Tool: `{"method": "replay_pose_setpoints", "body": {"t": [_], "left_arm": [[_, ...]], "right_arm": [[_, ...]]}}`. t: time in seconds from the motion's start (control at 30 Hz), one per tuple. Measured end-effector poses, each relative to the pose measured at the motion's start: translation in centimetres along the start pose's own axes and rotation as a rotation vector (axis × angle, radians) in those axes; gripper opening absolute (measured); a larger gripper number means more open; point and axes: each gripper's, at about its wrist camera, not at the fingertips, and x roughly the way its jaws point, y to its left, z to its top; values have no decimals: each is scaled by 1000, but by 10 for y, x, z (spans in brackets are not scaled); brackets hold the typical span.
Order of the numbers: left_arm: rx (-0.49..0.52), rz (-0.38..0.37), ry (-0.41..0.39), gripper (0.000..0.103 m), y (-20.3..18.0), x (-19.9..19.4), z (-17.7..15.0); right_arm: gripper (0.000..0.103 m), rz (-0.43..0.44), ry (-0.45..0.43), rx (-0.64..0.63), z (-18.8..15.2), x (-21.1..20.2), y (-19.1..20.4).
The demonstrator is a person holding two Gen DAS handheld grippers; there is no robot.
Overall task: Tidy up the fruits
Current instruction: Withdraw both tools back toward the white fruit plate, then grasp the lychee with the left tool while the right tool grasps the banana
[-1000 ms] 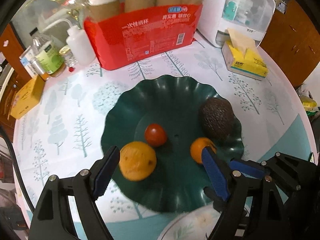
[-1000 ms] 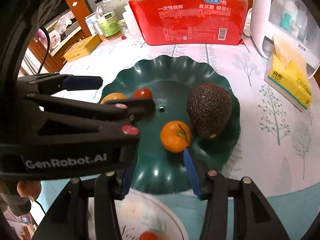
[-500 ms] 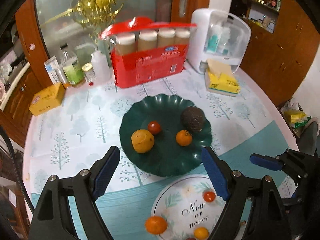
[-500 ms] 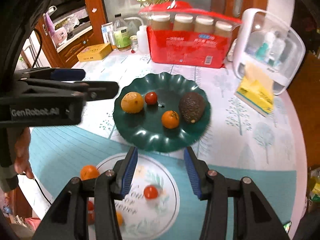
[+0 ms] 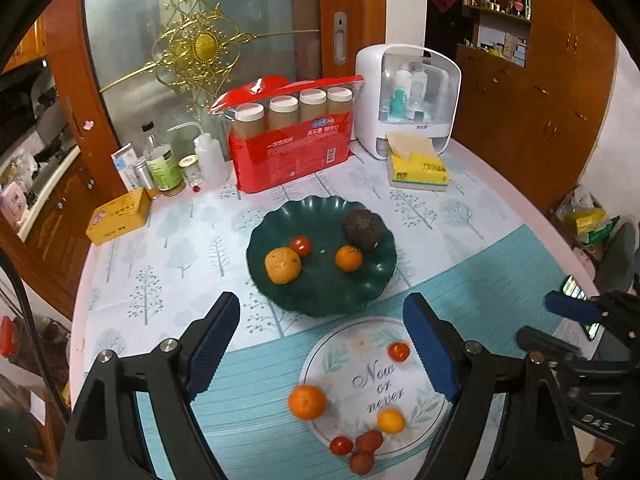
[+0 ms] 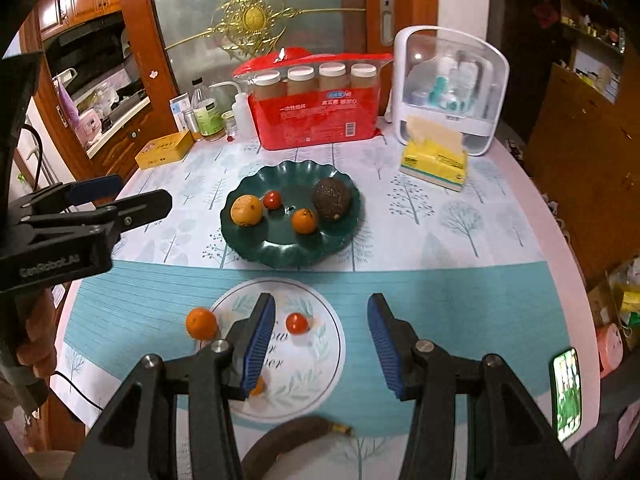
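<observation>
Four fruits lay in the green scalloped plate [image 5: 320, 300]: an avocado [image 5: 362, 229], a mandarin [image 5: 349, 258], a cherry tomato [image 5: 300, 245] and a yellow-orange fruit [image 5: 283, 265], perhaps a lemon. Nearer, the round white mat [image 5: 420, 364] carried a larger orange [image 5: 307, 401] at its edge and several small fruits. Left gripper [image 5: 320, 350] and right gripper [image 6: 321, 344] both hung above the table with jaws apart, holding nothing.
</observation>
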Motion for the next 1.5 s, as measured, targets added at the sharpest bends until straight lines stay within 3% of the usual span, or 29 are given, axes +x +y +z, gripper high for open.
{"method": "replay_pose_setpoints", "body": {"t": [0.23,0.67,1.13,1.43,1.5], "left_arm": [[12,9,86,83,0,11,-43],[-45,-32,244,83,19,41,-123],[-61,-37,365,83,27,70,-186],[-57,-87,375,82,17,71,-200],[-44,-109,365,75,11,71,-199]], "right_arm": [[49,-41,-2,-8,-38,-13,17],[49,-83,123,7,-113,14,34],[49,-2,279,125,-163,41,28],[49,59,326,166,-170,62,34],[49,81,328,191,-168,68,33]]}}
